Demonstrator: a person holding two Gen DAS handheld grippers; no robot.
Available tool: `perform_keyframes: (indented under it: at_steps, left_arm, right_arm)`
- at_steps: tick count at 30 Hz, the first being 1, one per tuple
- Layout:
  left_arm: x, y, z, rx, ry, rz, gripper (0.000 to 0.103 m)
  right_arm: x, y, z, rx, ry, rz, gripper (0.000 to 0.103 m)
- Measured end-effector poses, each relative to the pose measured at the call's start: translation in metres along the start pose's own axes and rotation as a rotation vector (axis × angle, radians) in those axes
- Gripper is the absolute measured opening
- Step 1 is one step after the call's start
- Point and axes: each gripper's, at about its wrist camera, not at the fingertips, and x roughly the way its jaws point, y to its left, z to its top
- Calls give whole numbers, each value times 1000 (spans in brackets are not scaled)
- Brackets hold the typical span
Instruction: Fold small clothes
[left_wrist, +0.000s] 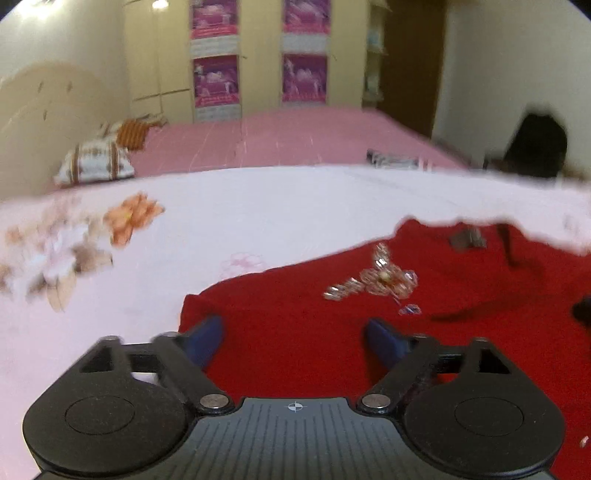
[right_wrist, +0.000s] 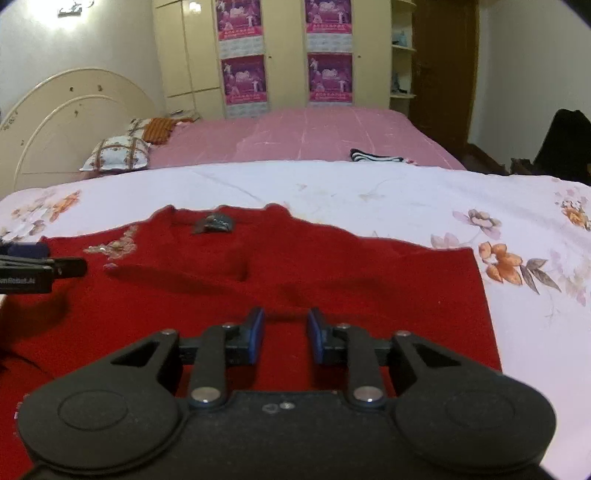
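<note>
The red top (right_wrist: 280, 266) lies flat on the floral sheet (right_wrist: 369, 192), under and ahead of both tongs, and with the left tongs (left_wrist: 295, 334) wide apart and the right tongs (right_wrist: 286, 334) narrowly apart and empty, a pinch may snag the beadwork (left_wrist: 380, 280) or gather sheet too

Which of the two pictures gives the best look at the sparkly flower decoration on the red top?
The left wrist view: the beaded flower sits near the centre, close enough to show separate beads. In the right wrist view it is small, flattened and off at the left edge.
</note>
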Motion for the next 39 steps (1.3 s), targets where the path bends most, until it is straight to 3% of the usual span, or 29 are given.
perform_keyframes:
  at_steps: [3, 6, 8, 9, 13, 16, 18, 20, 22, 24, 26, 29, 32, 39]
  left_arm:
    - [-5, -1, 3, 22, 4, 12, 89]
    - [-19, 6, 3, 5, -47, 23, 89]
    - [-4, 16, 3, -8, 24, 36, 89]
    - [3, 25, 2, -52, 42, 4, 94]
    - [2, 27, 7, -45, 46, 6, 94]
    - [-22, 22, 14, -31, -57, 32, 94]
    - [-30, 13, 18, 5, -108, -22, 94]
    - [-16, 8, 21, 31, -70, -44, 94]
    - [9, 13, 16, 3, 32, -54, 95]
    - [16, 10, 3, 70, 10, -56, 103]
    - [14, 4, 6, 101, 16, -27, 103]
    - [-8, -1, 8, 98, -30, -2, 103]
    - [-39, -2, -1, 106, -57, 15, 103]
    - [-100, -8, -46, 82, -23, 57, 103]
  right_arm:
    - [0, -9, 2, 23, 9, 30, 24]
    - [-12, -20, 4, 42, -6, 6, 24]
    - [-14, -33, 1, 47, -5, -18, 24]
    - [-7, -39, -1, 43, 28, -27, 20]
    - [-5, -46, 1, 67, 32, -4, 20]
    - [-16, -48, 4, 80, -12, 4, 20]
    - [-23, -61, 9, 111, -78, -31, 21]
    - [-18, -75, 15, 143, -83, -75, 21]
    - [-7, -89, 21, 166, -67, -100, 21]
    - [14, -107, 24, 177, 20, -127, 22]
    - [24, -114, 22, 129, 39, -100, 22]
    - [13, -114, 24, 90, 38, -103, 22]
    - [-21, -118, 13, 111, -29, -56, 25]
    - [-64, -119, -34, 73, 15, 17, 27]
